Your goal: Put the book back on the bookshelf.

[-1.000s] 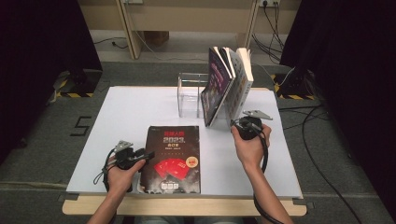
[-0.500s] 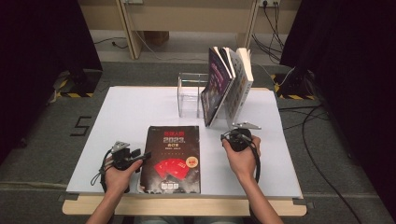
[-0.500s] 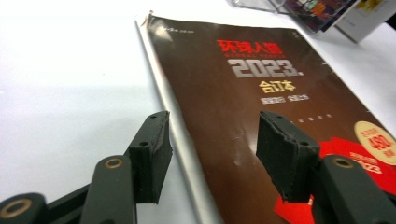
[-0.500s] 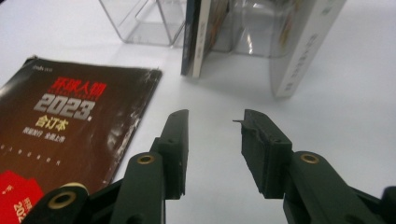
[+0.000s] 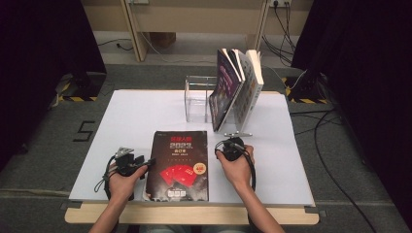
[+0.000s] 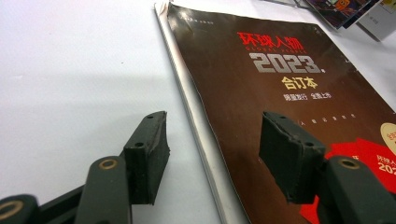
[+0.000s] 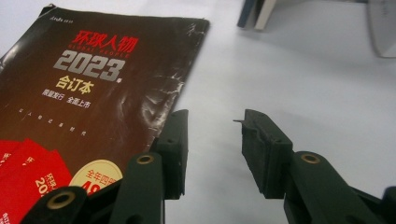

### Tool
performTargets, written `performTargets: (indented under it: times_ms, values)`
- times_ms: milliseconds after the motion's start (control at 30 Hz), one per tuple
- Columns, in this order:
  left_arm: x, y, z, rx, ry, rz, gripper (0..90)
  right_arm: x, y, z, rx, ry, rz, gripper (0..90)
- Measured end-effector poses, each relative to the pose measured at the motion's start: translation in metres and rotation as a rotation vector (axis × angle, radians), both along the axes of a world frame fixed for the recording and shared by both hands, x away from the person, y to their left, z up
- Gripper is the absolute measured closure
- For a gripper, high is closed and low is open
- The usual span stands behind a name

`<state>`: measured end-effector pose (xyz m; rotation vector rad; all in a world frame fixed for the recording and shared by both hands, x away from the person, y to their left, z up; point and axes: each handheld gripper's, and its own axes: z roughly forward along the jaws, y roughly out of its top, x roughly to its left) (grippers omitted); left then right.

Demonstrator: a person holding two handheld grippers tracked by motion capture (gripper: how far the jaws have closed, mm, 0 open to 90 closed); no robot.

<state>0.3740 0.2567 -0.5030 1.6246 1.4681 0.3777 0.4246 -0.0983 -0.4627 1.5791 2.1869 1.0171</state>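
1. Since the earlier frames, the right tongs (image 5: 228,145) have drawn back from beside the leaning books toward the person's side of the worktop (image 5: 136,111), and now sit just off the right edge of the dark magazine (image 5: 179,162); the left tongs (image 5: 141,162) have barely shifted.
2. Magazine: lies flat, cover up, on the white worktop near its front edge, between the two hands; the cover bears red and white print reading "2023".
3. Left tongs (image 6: 212,154): jaws apart, straddling the magazine's left edge (image 6: 201,116), one jaw over the bare worktop, the other over the cover; nothing gripped.
4. Right tongs (image 7: 212,149): jaws apart, one at the magazine's (image 7: 107,88) right edge, the other over the worktop; nothing gripped.
5. Behind the magazine: a clear acrylic stand (image 5: 199,97), with several books (image 5: 238,82) leaning upright just to its right.
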Motion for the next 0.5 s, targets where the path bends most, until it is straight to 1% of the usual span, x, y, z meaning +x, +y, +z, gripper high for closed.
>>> performTargets:
  times_ms: [200,233,267,333,400,500]
  values:
    - [0.0,-0.001,0.0,-0.005,-0.001,-0.007,40.7,0.005,0.013,-0.005,0.008,0.039,0.019,61.6]
    - [0.0,-0.002,0.0,-0.003,-0.002,-0.008,40.7,0.007,0.015,-0.007,0.004,0.038,0.028,61.6]
    - [0.0,-0.002,0.0,-0.001,-0.002,-0.009,40.6,0.007,0.016,-0.007,0.008,0.049,0.025,61.6]
    - [0.0,-0.003,0.0,-0.003,-0.002,-0.012,40.4,0.008,0.019,-0.009,0.006,0.048,0.037,61.5]
    - [0.0,-0.004,0.0,-0.002,-0.003,-0.014,40.4,0.009,0.022,-0.01,0.014,0.065,0.042,61.5]
    - [0.0,-0.005,0.0,0.001,-0.001,-0.018,40.5,0.01,0.027,-0.013,0.014,0.075,0.055,61.4]
